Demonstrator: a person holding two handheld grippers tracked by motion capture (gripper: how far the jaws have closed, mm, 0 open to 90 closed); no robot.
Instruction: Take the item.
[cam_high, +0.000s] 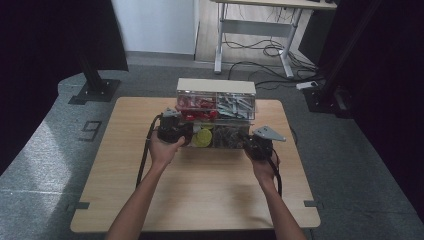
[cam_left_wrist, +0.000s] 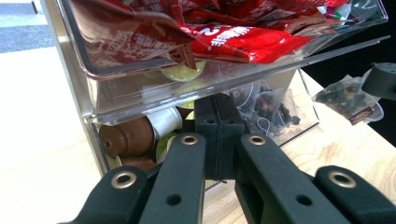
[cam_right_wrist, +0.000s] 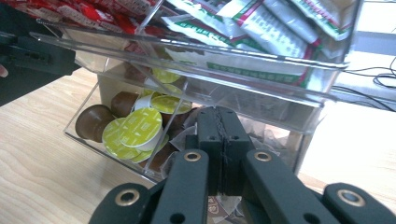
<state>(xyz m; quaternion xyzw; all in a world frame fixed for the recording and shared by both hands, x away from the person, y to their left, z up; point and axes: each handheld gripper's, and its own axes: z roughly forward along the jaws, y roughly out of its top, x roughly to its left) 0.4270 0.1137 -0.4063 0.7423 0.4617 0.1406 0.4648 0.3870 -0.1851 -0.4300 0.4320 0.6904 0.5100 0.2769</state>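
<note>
Clear acrylic organiser (cam_high: 216, 107): I hold left gripper (cam_high: 186, 134) and right gripper (cam_high: 246, 140) against its lower drawer, both with jaws closed, the right pinching a tea bag (cam_left_wrist: 349, 97)

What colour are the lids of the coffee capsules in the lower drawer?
Yellow-green lids on brown cups, best seen in the right gripper view.

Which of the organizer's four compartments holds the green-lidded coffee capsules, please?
The lower left compartment of the clear organizer: round capsules, whereas the others hold red sachets, green-and-white sachets and tea bags.
</note>
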